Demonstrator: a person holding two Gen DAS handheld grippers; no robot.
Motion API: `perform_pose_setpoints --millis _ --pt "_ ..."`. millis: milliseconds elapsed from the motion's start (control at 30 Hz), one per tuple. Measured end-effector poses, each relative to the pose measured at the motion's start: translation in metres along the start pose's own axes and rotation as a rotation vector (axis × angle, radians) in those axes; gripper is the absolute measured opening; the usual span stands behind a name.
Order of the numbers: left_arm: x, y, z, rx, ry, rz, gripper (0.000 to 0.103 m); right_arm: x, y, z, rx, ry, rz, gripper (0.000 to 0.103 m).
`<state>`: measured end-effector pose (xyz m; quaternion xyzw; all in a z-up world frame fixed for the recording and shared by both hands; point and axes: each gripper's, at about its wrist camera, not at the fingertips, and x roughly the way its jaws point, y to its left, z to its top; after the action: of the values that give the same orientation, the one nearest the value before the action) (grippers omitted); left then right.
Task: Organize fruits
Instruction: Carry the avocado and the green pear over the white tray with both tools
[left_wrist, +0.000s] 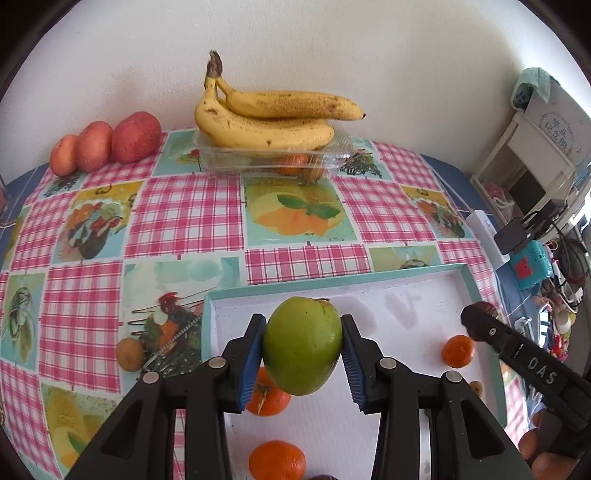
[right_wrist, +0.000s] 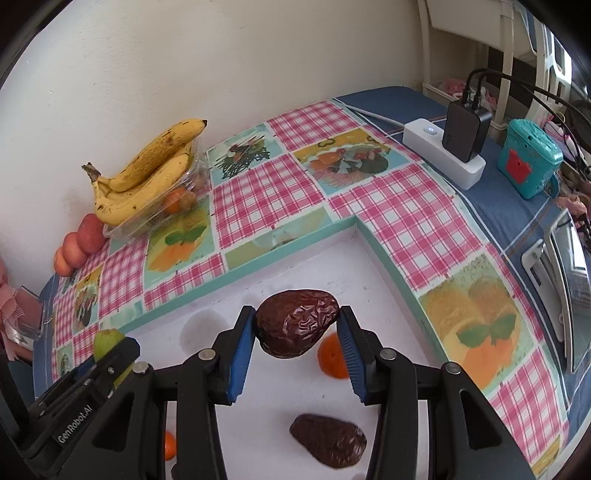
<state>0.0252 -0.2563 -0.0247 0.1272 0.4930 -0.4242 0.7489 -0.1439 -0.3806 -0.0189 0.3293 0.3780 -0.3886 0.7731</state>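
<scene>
My left gripper (left_wrist: 303, 325) is shut on a green round fruit (left_wrist: 303, 350), held above the left part of a white tray with a teal rim (left_wrist: 332, 285). Three mandarins (left_wrist: 458, 350) lie in the tray. My right gripper (right_wrist: 297, 314) is shut on a dark red wrinkled date (right_wrist: 297, 326) over the same tray (right_wrist: 258, 266). A second dark date (right_wrist: 328, 439) and a mandarin (right_wrist: 331, 356) lie on the tray floor below it. The left gripper (right_wrist: 110, 350) with its green fruit (right_wrist: 107, 339) shows at the lower left of the right wrist view.
Bananas (left_wrist: 273, 122) rest on a clear plastic box (left_wrist: 273, 162) holding small fruits at the back by the wall. Three red apples (left_wrist: 136, 137) sit at the back left. A small brown fruit (left_wrist: 129, 354) lies on the checked tablecloth left of the tray. A power strip with charger (right_wrist: 447, 151) stands at the right.
</scene>
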Motion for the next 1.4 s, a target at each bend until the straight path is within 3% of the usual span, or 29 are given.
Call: perform_pose_setpoints --millis 800,1400 --pt "0.046 0.0 -0.006 0.02 0.081 0.017 0.043 0.053 -0.012 0.001 -0.017 0.074 -0.071 0.047" --pt "0.047 0.007 -0.005 0.006 0.108 0.045 0.043 0.053 -0.01 0.002 -0.03 0.079 -0.084 0.047"
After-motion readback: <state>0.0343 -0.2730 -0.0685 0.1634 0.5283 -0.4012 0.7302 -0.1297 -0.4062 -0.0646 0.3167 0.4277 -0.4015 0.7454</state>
